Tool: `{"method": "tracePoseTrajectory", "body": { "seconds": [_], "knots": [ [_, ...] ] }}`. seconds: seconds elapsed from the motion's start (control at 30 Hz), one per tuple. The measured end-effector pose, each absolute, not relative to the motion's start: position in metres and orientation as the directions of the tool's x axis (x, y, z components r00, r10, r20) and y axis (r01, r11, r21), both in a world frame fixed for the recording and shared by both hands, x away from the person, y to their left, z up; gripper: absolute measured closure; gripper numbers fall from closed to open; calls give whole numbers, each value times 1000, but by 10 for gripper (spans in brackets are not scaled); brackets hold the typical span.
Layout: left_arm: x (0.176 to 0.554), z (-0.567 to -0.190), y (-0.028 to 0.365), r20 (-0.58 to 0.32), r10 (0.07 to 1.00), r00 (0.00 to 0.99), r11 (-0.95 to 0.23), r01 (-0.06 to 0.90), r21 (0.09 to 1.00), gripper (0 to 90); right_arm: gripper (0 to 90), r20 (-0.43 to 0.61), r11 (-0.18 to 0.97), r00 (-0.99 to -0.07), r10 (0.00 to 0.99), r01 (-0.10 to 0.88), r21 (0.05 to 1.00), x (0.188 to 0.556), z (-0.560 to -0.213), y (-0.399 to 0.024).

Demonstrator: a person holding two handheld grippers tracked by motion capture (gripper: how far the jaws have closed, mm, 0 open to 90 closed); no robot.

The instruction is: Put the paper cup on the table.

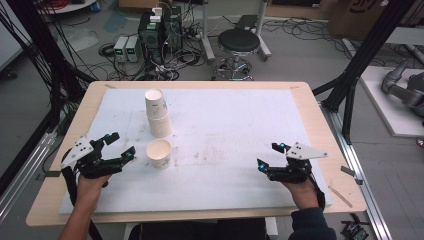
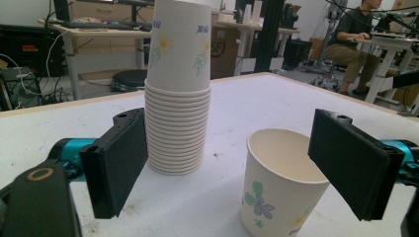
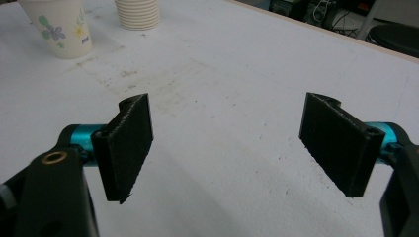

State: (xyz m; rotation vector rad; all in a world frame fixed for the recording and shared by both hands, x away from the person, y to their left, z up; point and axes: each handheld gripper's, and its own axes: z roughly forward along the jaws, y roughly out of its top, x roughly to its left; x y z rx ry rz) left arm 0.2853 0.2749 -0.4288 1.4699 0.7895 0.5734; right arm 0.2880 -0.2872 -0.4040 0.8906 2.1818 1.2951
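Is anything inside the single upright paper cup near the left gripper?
The single flower-printed paper cup looks empty along its visible plain inner wall; its bottom is hidden by the near rim in both views.

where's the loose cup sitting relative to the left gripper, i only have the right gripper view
Observer: In the left gripper view the single cup stands upright just ahead of the open jaws, nearer one pad; no pad touches it.
Operator: and the stack, how tall is it
Observer: The high view shows the stack of cups upside down, standing well taller than the single cup, which sits just in front of it.
Operator: is the left gripper over the cup or beside it
Observer: Beside it: in the high view the left gripper is at the cup's left, pointing toward it, and the right gripper is far across the white mat, open on nothing.
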Motion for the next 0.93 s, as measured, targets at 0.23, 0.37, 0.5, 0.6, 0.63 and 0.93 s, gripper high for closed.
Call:
{"method": "tracePoseTrajectory", "body": {
  "seconds": [0.23, 0.37, 0.5, 0.6, 0.63, 0.93],
  "knots": [
    [283, -428, 273, -101, 765, 636, 33, 118, 992, 161, 210, -49, 347, -690, 722, 300, 889, 285, -401, -284],
    [283, -428, 274, -101, 766, 635, 33, 118, 992, 161, 210, -47, 345, -692, 720, 299, 890, 285, -401, -284],
    [283, -428, 273, -101, 765, 636, 32, 120, 992, 162, 211, -51, 344, -692, 721, 293, 892, 286, -401, -285],
    [283, -428, 273, -101, 765, 636, 32, 120, 992, 163, 210, -49, 343, -691, 721, 295, 892, 286, -401, -286],
    [283, -428, 274, -100, 767, 634, 30, 119, 992, 163, 210, -50, 343, -691, 721, 294, 892, 286, -401, -286],
    [284, -428, 274, -103, 769, 631, 33, 122, 992, 164, 211, -54, 346, -692, 720, 290, 892, 286, -401, -286]
  ]
}}
